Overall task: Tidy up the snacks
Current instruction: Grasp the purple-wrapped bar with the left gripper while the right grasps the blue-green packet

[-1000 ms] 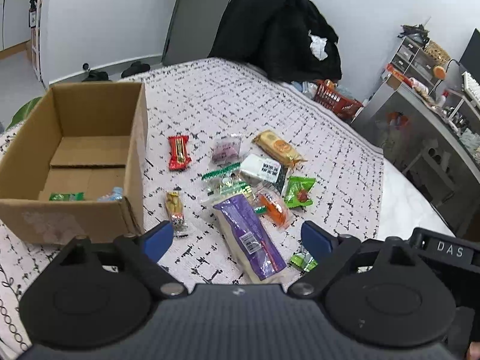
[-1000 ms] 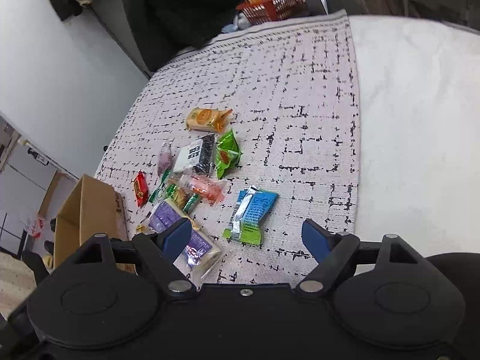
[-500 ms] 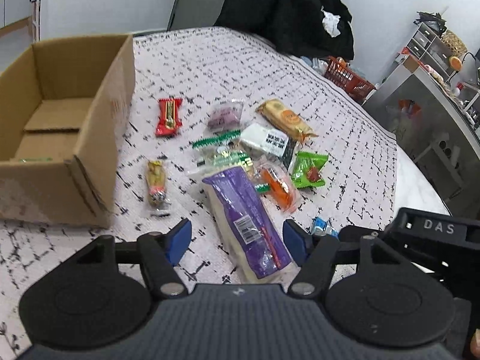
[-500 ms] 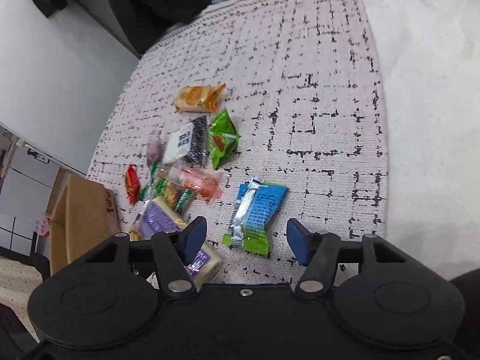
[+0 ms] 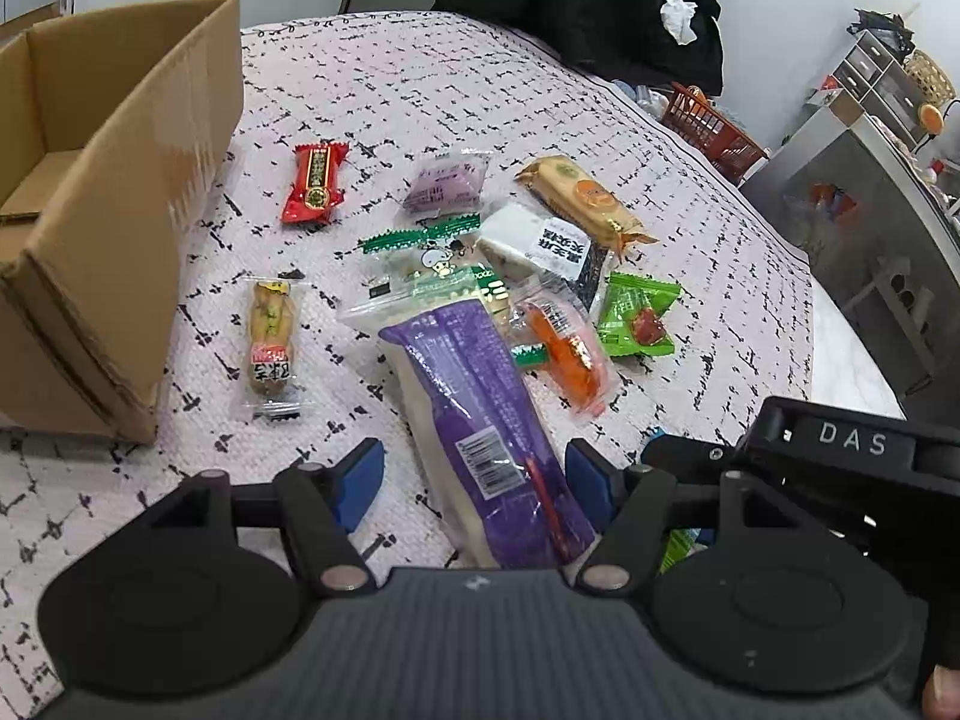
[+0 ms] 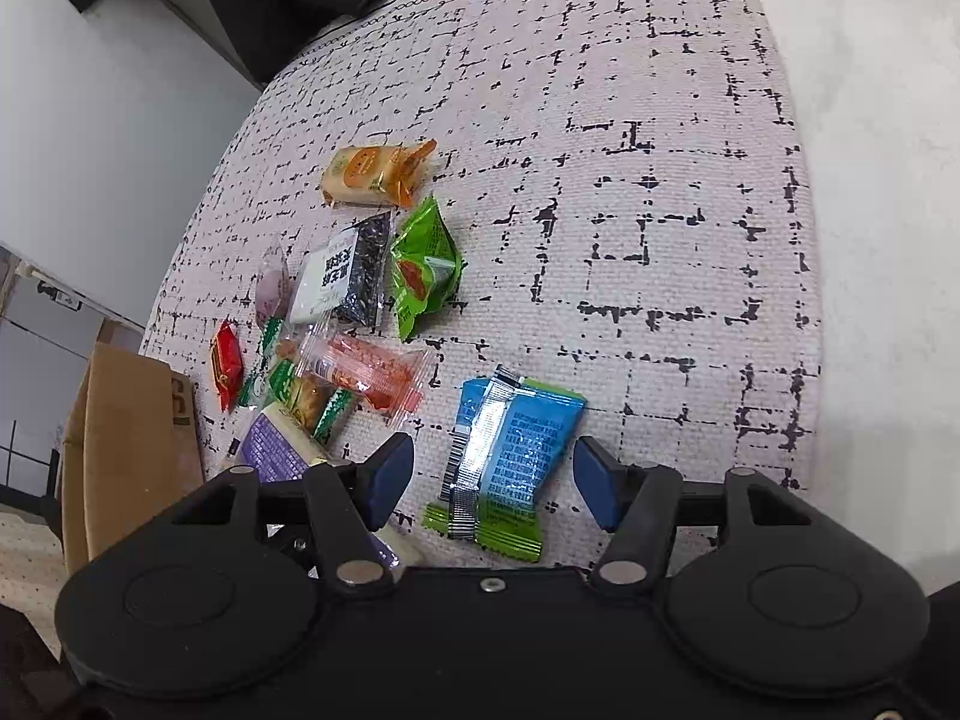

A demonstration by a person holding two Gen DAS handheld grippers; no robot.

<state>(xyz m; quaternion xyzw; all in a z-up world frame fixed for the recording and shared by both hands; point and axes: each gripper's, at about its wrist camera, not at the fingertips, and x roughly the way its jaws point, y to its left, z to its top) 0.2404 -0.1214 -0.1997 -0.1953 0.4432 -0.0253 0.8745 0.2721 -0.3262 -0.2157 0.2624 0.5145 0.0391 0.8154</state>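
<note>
Purple packet (image 5: 480,414) between parted left gripper (image 5: 474,480) pads; blue packet (image 6: 510,450) between parted right gripper (image 6: 492,480) pads, untouched.

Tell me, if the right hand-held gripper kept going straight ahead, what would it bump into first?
Most likely the blue and green snack packet. It lies on the cloth between the open fingers of the right hand-held gripper, which do not seem to touch it yet; depth is hard to judge.

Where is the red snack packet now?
In the left wrist view, the red snack packet lies on the patterned cloth, between the cardboard box and the pale purple packet.
</note>
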